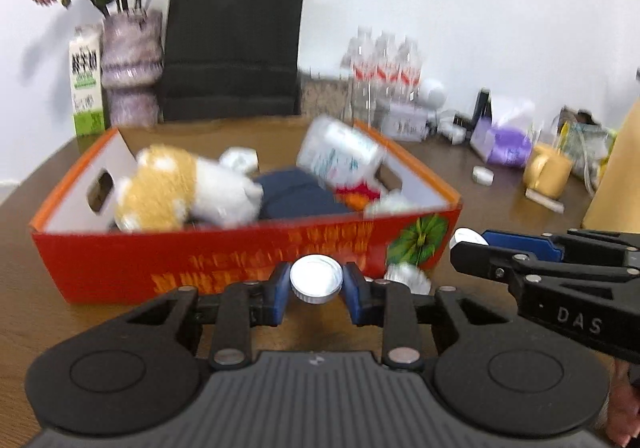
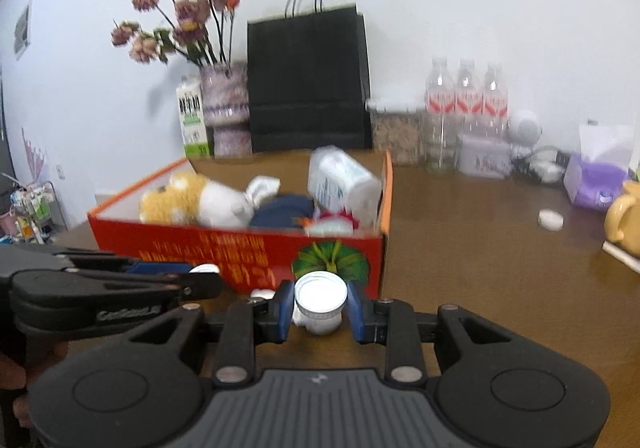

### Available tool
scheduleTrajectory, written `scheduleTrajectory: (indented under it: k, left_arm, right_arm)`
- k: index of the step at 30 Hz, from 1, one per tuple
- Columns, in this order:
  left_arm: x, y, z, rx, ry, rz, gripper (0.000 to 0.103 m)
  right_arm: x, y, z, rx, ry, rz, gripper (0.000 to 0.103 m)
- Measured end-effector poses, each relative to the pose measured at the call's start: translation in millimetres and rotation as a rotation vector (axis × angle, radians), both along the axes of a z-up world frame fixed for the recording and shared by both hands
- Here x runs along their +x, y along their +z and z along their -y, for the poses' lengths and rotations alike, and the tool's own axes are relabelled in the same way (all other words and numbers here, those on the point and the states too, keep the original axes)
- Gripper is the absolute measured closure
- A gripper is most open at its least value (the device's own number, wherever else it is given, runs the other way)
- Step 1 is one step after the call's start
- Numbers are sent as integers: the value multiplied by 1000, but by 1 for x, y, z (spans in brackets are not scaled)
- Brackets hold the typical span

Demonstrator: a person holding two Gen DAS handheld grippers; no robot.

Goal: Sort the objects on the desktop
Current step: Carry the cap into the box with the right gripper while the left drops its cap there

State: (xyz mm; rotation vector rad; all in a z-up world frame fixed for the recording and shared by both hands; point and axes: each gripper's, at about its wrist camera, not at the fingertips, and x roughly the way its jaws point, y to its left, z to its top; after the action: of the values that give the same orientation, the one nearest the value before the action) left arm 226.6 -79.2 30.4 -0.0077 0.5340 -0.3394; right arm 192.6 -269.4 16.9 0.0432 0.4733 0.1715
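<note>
Brown table (image 1: 48, 183) seen, red box (image 1: 224, 252) at frame middle. White cap (image 1: 316, 278) gripped by left gripper (image 1: 316, 290); small white bottle (image 2: 320, 304) gripped by right gripper (image 2: 320, 312). Both judged light, hard, slippery; best held by ribbed sides.

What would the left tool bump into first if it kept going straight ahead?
Probably the near wall of the red box: it stands right beyond the left tool and the white cap it grips, though depth is unclear.

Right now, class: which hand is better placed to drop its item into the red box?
Left, probably. The left fingers hold a white cap facing the red box squarely; the right fingers sit by its corner.
</note>
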Motion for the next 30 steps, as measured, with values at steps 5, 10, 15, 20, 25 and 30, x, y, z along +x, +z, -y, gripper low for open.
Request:
scheduleTrajectory:
  k: [5, 10, 15, 20, 25, 30]
  left_arm:
    - [3, 28, -16, -62, 48, 86, 74]
    - [19, 45, -23, -62, 84, 139, 74]
    - [41, 48, -25, -51, 125, 166, 74]
    - [64, 31, -26, -35, 161, 159, 74]
    - [83, 10, -29, 1, 161, 116, 74]
    - [86, -3, -25, 38, 153, 98, 74]
  right_arm:
    - [6, 28, -6, -3, 14, 69, 76]
    - [22, 49, -18, -9, 27, 116, 76]
    - [48, 60, -29, -5, 34, 136, 76]
    - [77, 54, -35, 16, 25, 124, 76]
    - [105, 36, -36, 21, 18, 98, 76]
    - [113, 12, -30, 11, 33, 26, 76]
